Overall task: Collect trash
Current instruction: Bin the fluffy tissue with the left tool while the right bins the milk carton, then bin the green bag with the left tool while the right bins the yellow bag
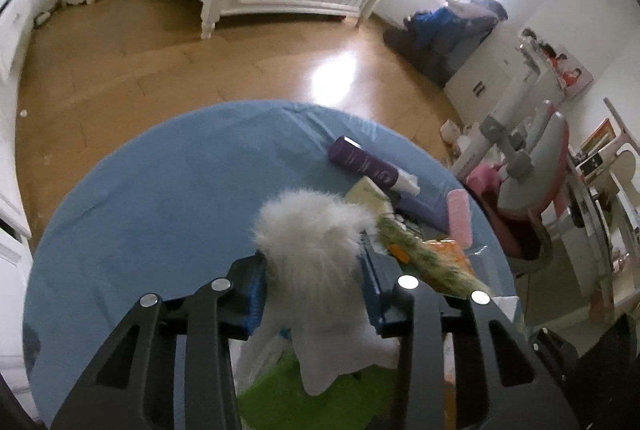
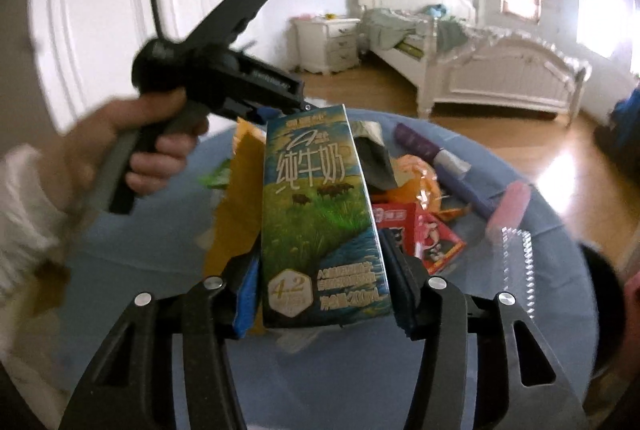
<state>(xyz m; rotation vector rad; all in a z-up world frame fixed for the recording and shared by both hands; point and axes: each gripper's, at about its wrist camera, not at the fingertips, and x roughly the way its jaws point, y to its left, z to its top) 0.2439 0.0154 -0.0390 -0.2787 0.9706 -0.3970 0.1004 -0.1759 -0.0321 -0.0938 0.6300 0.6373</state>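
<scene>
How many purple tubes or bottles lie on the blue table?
2. A dark purple bottle lies at the far side of the blue table; a paler purple tube lies beside it, nearer the pink item. The trash pile may hide more.

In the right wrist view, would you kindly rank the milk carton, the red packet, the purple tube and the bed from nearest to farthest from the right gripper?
1. milk carton, between the right gripper fingers.
2. red packet, just right of the carton.
3. purple tube, farther back on the right.
4. bed, across the floor.
</scene>
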